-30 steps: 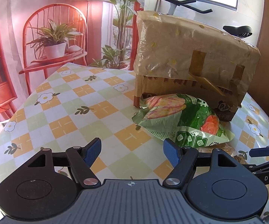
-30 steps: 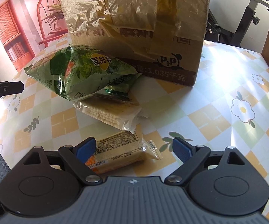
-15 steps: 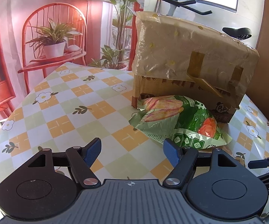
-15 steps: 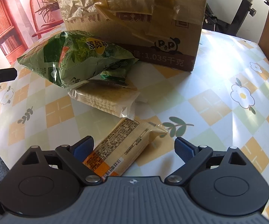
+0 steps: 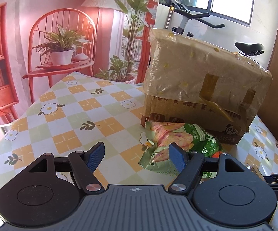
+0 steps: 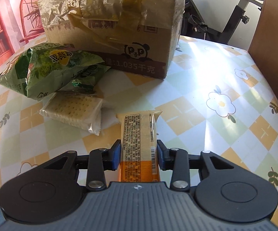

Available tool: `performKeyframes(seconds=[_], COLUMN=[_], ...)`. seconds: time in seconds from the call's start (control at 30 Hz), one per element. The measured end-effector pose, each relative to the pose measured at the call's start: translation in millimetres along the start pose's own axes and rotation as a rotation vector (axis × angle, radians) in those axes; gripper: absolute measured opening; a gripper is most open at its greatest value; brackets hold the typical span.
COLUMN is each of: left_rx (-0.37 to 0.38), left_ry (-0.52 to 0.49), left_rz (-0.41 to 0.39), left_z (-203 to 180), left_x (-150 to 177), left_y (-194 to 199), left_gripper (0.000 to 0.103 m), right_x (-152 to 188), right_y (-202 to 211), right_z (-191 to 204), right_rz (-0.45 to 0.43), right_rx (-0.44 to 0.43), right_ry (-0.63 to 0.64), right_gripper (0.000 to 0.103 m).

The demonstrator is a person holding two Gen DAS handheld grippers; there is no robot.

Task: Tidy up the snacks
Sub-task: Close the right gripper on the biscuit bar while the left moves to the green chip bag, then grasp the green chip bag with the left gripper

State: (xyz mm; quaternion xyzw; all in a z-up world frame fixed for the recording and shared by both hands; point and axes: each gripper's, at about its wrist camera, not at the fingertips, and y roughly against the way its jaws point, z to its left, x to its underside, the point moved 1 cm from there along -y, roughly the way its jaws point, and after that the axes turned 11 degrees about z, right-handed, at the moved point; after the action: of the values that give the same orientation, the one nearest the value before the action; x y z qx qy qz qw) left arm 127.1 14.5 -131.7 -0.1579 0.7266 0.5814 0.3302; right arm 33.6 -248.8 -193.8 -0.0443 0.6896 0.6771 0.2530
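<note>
My right gripper (image 6: 138, 156) is shut on a yellow and orange snack bar (image 6: 139, 134), its blue pads pressing both long sides while the bar points away from me over the table. To its left lies a clear pack of crackers (image 6: 72, 111), and behind that a green chip bag (image 6: 48, 69). A taped cardboard box (image 6: 110, 25) stands at the back. My left gripper (image 5: 136, 156) hangs open above the tablecloth, with nothing between its fingers. Its right finger overlaps the green chip bag (image 5: 179, 140), which lies in front of the cardboard box (image 5: 200, 84).
The table (image 6: 225, 100) wears a checked flower-print cloth, and its rounded edge curves away on the right. An exercise bike (image 6: 241, 17) stands beyond the table. A red backdrop with a printed chair and plants (image 5: 61, 48) hangs behind the left side.
The right gripper's jaws went from wide open to shut on the snack bar, which now lies straight between the pads. The left gripper drifted slightly, its view shifting towards the chip bag.
</note>
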Motion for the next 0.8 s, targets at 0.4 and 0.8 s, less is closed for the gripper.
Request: performKeyframes(seconds=[0.4,0.8], left_rx=[0.092,0.101], left_ry=[-0.039,0.057], left_rz=[0.026,0.187], left_z=[-34,-19], left_x=[-49,-19], left_y=[-47,-88], left_gripper=[0.085,0.097], right_x=[-19,-6], right_y=[-24,-26], right_z=[-4,-1], right_rz=[-0.127,-0.211], right_rx=[0.021,0.034], right_ry=[0.013,0.026], right_gripper=[0.04,0.04])
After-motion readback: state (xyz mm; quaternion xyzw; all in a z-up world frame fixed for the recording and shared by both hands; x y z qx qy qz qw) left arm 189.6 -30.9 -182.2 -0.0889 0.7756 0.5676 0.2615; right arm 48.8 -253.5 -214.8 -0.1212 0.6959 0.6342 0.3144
